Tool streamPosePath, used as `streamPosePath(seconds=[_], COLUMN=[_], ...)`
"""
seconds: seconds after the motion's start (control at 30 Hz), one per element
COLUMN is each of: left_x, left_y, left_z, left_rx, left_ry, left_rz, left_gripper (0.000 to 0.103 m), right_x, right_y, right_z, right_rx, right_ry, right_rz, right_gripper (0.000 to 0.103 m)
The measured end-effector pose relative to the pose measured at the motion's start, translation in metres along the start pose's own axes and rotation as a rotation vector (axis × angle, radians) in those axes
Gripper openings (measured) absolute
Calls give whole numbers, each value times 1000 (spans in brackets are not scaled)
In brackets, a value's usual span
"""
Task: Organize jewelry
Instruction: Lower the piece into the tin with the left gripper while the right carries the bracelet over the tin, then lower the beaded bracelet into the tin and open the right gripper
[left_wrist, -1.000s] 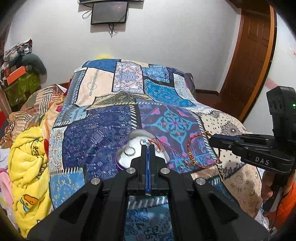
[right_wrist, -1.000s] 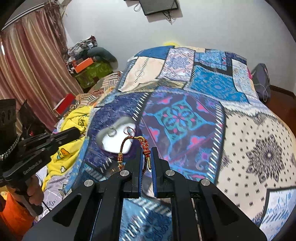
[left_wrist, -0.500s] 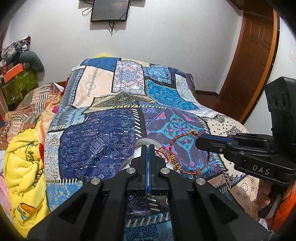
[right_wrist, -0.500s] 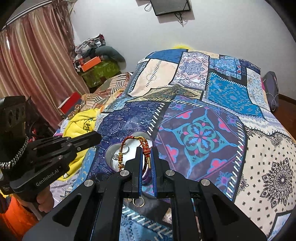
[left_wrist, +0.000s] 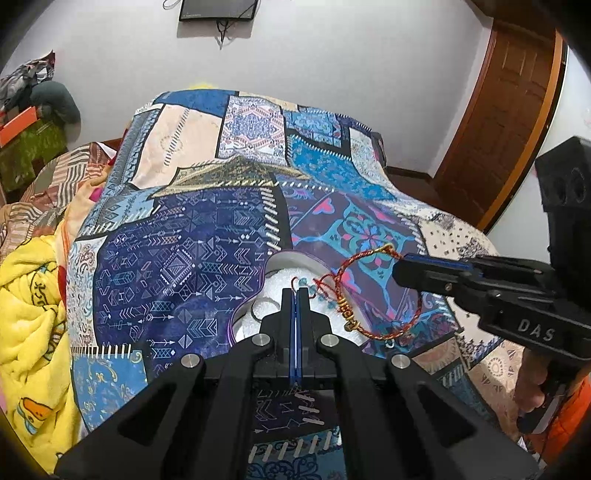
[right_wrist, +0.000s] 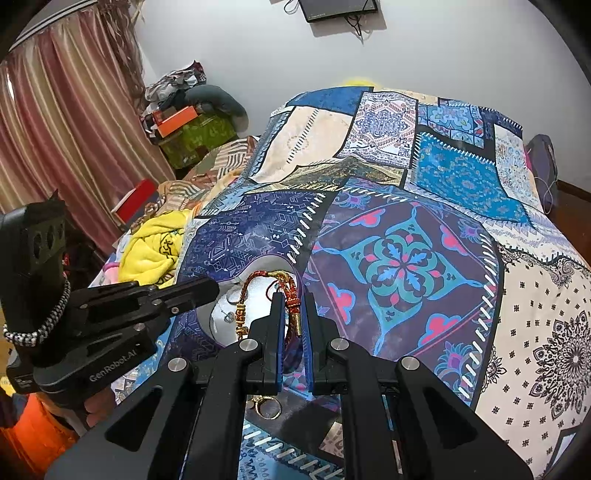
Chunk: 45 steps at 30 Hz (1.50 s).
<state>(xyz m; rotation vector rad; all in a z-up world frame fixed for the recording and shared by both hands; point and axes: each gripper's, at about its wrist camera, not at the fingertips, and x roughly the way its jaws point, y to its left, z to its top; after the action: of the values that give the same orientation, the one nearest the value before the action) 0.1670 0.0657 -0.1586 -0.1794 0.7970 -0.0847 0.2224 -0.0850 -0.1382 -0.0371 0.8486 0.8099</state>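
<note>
A patchwork-printed bedspread in blues, purple and cream (left_wrist: 192, 258) covers the bed, and on it sits a round white foam-lined jewellery tray with a thin purple rim (left_wrist: 273, 280).

The right black two-finger gripper (right_wrist: 293, 314) is clenched on a red-and-gold braided thread bracelet (right_wrist: 255, 291). Its blue-lined fingers pinch the knotted red part of the loop, and the rest of the loop arcs up and to the left, over the white tray. A cluster of gold beads (right_wrist: 241, 317) hangs on the bracelet's left side. In the left wrist view the same bracelet (left_wrist: 345, 295) hangs as an open ring from the tip of the right gripper (left_wrist: 400, 271), above the tray's right edge.

The left black two-finger gripper (left_wrist: 295, 295) is pressed fully together with nothing visible between its pads. Its tip sits over the white tray, close beside the bracelet's thin red loose thread end (left_wrist: 299, 282); whether it touches the thread cannot be told. A thin silver ring (left_wrist: 264, 310) lies in the tray just left of that tip.

In the right wrist view, a small gold ring (right_wrist: 266, 405) lies on the bedspread beneath the right gripper's body, outside the tray. A crumpled yellow fleece blanket (left_wrist: 26, 306) lies at the bed's left side.
</note>
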Motion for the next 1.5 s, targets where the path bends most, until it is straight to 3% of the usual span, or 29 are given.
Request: streamPosePath(seconds=[0.23,0.33,0.47,0.53,0.6,0.8,1.3,1.5], left_x=[5,4,2,-2,-5,-20,-20,-22], left_y=[1,-1,-4,-5,-5,1,14,11], left_z=[-7,-11,-17,-19,-19,-18,-23,-25], left_rx=[19,46,81,88,95,86,63,66], left_ry=[19,28,35,28,23,-15,-1,2], left_rz=[44,61,87,85,103,125,157,151], left_gripper=[1,9,28,30,39,46,49,49], right_x=[3,4,5,5,6,13,39,31], right_y=[1,1,2,2,3,6,26,24], right_z=[0,0,1,2,3,7,1,-1], right_rx=[2,0,-3,-4,-7,-20,-95,-99], right_ry=[4,6,5,3,2,10,93,96], right_rz=[3,6,8,9,7,3,9,-5], right_gripper=[8,8,8,8,8,8,8,22])
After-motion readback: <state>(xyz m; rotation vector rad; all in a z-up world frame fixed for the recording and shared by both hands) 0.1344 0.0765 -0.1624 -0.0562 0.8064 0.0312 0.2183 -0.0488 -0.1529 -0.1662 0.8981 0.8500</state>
